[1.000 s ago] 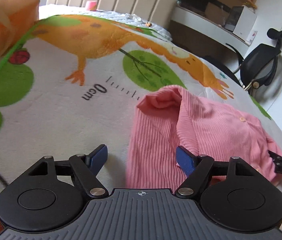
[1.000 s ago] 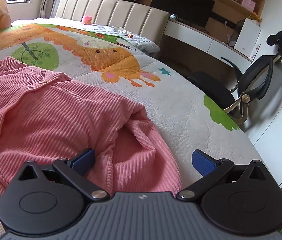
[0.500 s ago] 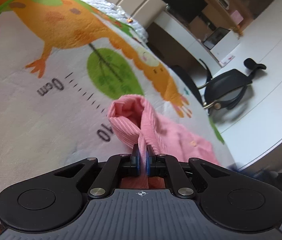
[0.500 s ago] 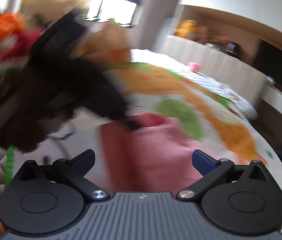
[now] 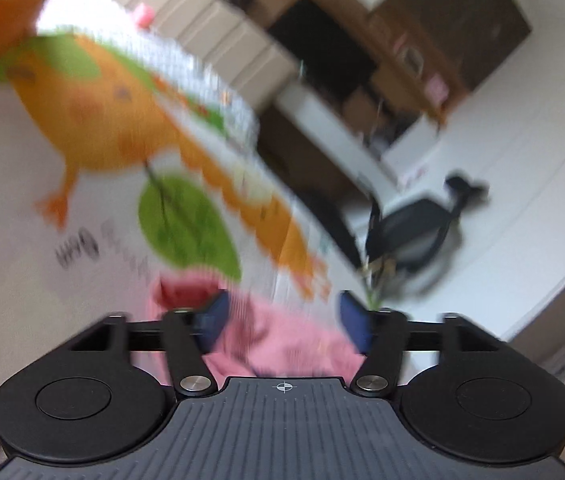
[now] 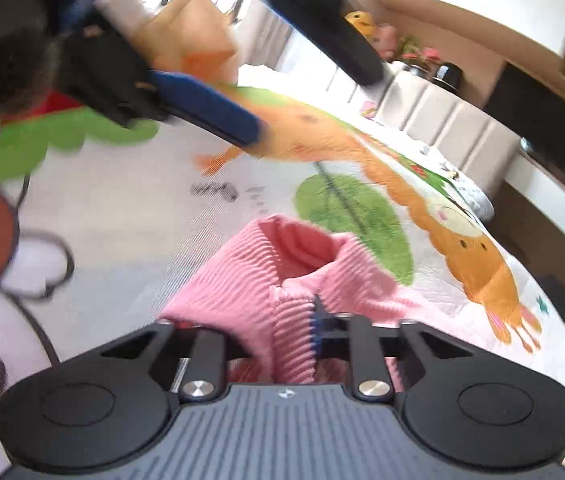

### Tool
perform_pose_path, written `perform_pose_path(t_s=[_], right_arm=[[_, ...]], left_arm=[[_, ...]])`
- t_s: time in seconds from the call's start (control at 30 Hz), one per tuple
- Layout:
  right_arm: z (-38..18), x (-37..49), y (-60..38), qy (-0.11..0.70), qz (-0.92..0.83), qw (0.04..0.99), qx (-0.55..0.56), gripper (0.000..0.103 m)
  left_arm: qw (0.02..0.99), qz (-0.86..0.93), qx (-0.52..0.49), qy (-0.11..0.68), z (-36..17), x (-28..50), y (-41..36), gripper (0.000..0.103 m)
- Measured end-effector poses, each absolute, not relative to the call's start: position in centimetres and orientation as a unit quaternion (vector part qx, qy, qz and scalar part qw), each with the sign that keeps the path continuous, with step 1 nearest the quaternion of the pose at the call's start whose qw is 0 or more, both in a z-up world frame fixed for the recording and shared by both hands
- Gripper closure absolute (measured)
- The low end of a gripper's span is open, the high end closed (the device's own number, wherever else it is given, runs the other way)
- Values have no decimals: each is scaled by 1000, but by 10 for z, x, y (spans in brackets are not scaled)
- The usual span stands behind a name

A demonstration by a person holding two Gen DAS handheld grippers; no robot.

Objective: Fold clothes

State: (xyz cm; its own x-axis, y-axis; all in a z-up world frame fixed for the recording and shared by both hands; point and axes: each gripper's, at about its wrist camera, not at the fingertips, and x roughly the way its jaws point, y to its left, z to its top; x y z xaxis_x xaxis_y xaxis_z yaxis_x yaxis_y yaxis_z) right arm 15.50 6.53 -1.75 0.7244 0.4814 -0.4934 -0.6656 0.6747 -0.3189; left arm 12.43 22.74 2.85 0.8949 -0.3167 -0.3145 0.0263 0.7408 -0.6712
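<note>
pink ribbed garment (image 6: pixel 282 280) lies on the bed's printed blanket (image 6: pixel 122 208), bunched up close under both cameras, with its open cuff or collar end gaping toward the far side. nearest to you, your right hand-held gripper (image 6: pixel 313 330) is clenched on a raised ridge of that ribbed fabric, the cloth pinched tight between the blue pads so that only a sliver of blue shows at the fold. your left hand-held gripper (image 5: pixel 280 320) is released, its blue pads (image 5: pixel 212 318) spread wide with the garment (image 5: pixel 282 344) lying loose between and below them; nothing is caught in it. in the right wrist view that same left hand-held gripper (image 6: pixel 202 108) hangs above and to the far left of the cloth, blurred by motion.

you look to be early in a fold, with one edge gathered and the other side not yet held. the next move calls for a second grip: bring the left one down onto a matching edge or corner, close on a single layer rather than a clump, then carry both across together so the fold lands flat.

farther off, the orange dinosaur print (image 6: pixel 402 168) and green leaf (image 6: pixel 350 216) run across the blanket, then the padded headboard (image 6: pixel 442 120) and an office chair (image 5: pixel 414 232) to the right.
</note>
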Motion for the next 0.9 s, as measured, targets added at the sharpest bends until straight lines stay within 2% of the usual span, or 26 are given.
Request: perform_pose_path(t_s=[0.13,0.2,0.27,0.37,0.63,0.67,0.73,0.8,0.9], right_arm=[[22,160,23,158,292,928,-170,87],[41,167,-19,151,256,946,-126,87],[59,173,-62,146,219,961,-85,87],[54,183,-123,185,168,967,-49,86],[-15,203,-201,319,99,942,-16,80],[-14,203,-206,313,93,945,-18,78],[-12,203,-215,302,81,949,-23,59],[-6,202,-225,285,71,956,-28,58],[27,193,-227,212,89,972,-46,58]], left_arm=[[928,-59,-334,156,55,109,233,12],[929,-59,-328,162,58,114,225,9],[930,-60,-322,168,61,120,217,9],[928,-66,-313,190,61,135,198,9],[911,-125,-240,312,18,188,99,7],[908,-134,-225,327,11,190,87,7],[905,-152,-189,350,2,193,62,7],[907,-168,-157,352,-2,191,48,7],[914,-169,-133,344,-3,188,44,7]])
